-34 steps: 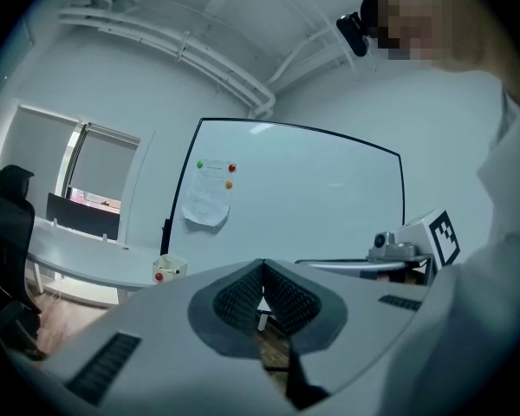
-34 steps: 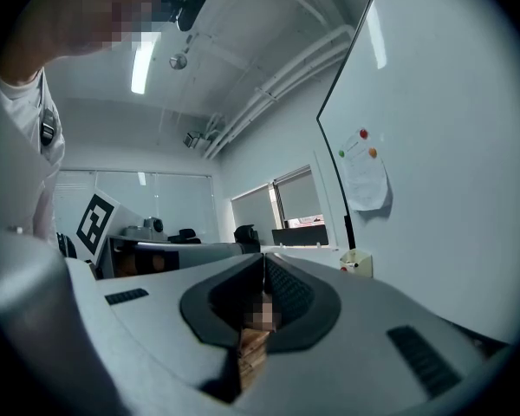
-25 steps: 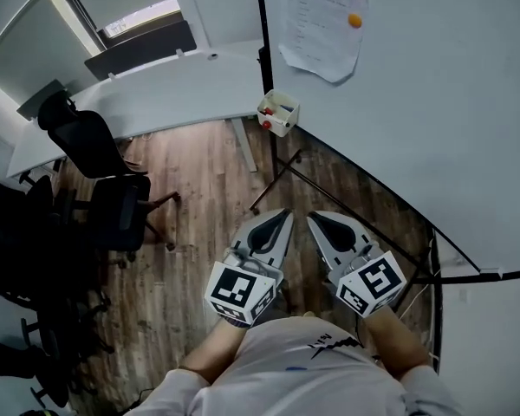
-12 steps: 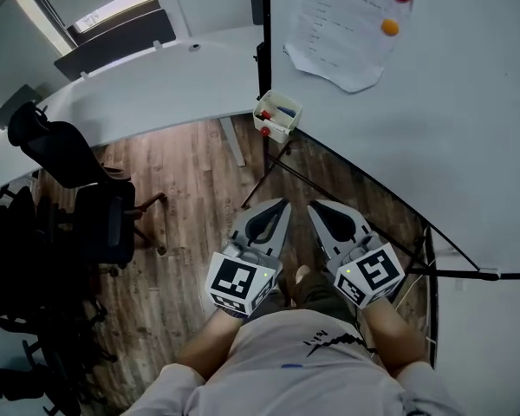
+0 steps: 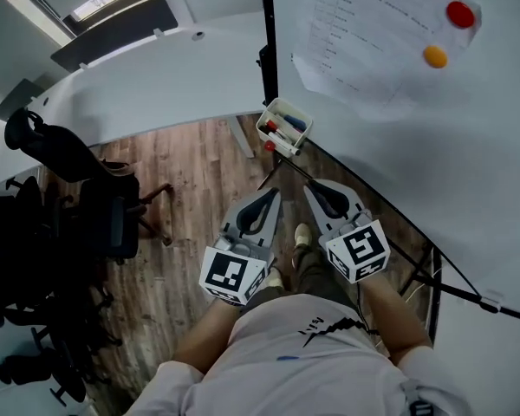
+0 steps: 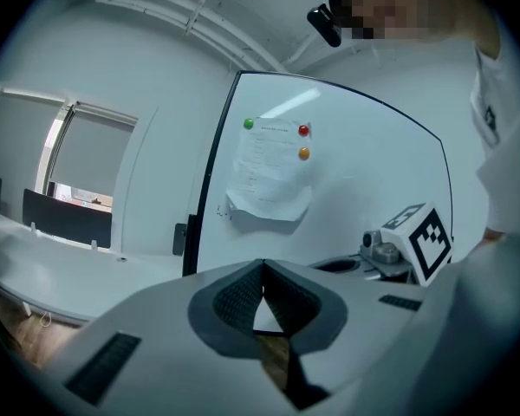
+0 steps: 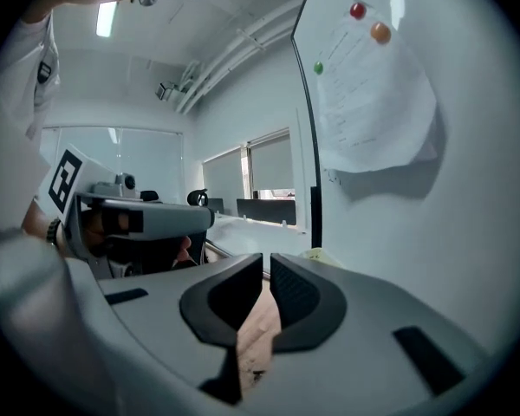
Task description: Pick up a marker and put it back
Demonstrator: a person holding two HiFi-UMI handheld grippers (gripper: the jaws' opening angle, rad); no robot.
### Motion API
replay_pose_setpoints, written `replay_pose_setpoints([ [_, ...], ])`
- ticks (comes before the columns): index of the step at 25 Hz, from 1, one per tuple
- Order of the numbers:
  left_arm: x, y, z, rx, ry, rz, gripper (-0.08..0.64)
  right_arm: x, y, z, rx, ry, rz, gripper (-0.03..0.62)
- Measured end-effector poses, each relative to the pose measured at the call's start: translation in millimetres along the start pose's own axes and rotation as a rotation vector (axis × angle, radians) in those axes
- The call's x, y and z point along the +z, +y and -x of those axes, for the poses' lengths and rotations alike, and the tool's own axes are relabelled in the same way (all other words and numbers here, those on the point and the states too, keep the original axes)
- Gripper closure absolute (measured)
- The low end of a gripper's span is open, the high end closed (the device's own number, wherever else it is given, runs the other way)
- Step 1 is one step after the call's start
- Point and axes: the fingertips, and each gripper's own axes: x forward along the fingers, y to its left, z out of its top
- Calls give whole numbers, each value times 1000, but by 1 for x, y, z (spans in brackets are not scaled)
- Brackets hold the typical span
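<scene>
At the far left a cluster of black office chairs (image 5: 78,189) stands on the wood floor, in front of the long white desk (image 5: 156,76) that curves along the far side.

The left gripper (image 5: 271,194) is held low in front of the person, pointing away. In its own view the jaws are together at the tips with nothing between them.

Ahead of both grippers, and roughly between the lines they point along, a small white tray (image 5: 296,142) hangs at the lower left corner of the whiteboard (image 5: 468,163). It holds the markers: a blue one (image 5: 293,121) and a red-capped one (image 5: 275,132) can be made out, lying flat with their long axes along the tray's length, slanting across the grippers' line of reach. The tray is well apart from both pairs of jaws. Neither gripper is plainly nearer, though the left looks slightly more in line with it.

The right gripper (image 5: 315,189) sits just beside the left. Its jaws are all but together, with only a thin slit between them, and they are empty.

Further right, a sheet of paper (image 5: 373,42) is pinned to the whiteboard by a red magnet (image 5: 459,13) and an orange magnet (image 5: 434,55).

I judge that no marker has been picked up yet. Either pair of jaws would have to open and reach forward to the tray first.
</scene>
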Motion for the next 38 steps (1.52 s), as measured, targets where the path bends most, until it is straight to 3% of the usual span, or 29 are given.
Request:
replay_pose_setpoints([
  [4,-3,26,-37,52,26,-4,548,-21,-36,-46,31,63,42,571],
  [7,-6,37,-61,100,49,16,548,-38,-60,-68,71,131,46,525],
  [13,-22,60,-78,161,79,42,548,-72,-70,-104,110,213,93,508],
  [17,-27,63,-83,160,74,52,548,-94,-69,-116,101,258,132,502],
  [24,-28,76,-81,157,49,65,548,-100,-67,-130,42,280,169,502],
  [38,-25,74,-81,93,56,77,549,-71,-72,-120,-12,242,98,514],
])
